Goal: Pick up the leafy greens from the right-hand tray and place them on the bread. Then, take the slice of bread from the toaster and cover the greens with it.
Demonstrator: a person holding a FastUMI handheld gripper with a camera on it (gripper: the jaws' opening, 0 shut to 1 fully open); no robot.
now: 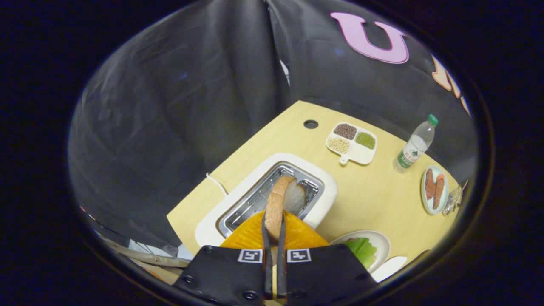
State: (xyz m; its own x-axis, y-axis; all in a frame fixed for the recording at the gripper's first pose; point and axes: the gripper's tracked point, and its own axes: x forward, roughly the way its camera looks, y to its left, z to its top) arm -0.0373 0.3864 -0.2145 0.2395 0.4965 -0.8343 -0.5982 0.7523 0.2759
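Two fingers of the gripper (274, 231) stand close together, the jaws clamped on a slice of bread (281, 203) that hangs edge-on between them, its brown crust towards the near side and its pale crumb face turned right. The slice is lifted just above the white toaster (326, 196), whose metal-lined slot (259, 196) lies open beneath it; a white cord (216, 182) runs off the toaster's left side over the edge of the desk (365, 195). Just under the fingers sits an orange ridged thing (297, 235), which I cannot name for certain. To the right of it, near the desk's near edge, a white oval plate (379, 240) holds the leafy greens (361, 250). Further off on the light wooden desk lie a white divided dish (360, 156) with three sorts of beans or grains, a water bottle (414, 148) with a green cap standing upright, and at the far right a pale plate (426, 202) bearing two reddish pieces of food. A round cable hole (310, 124) shows in the desk beyond the toaster.
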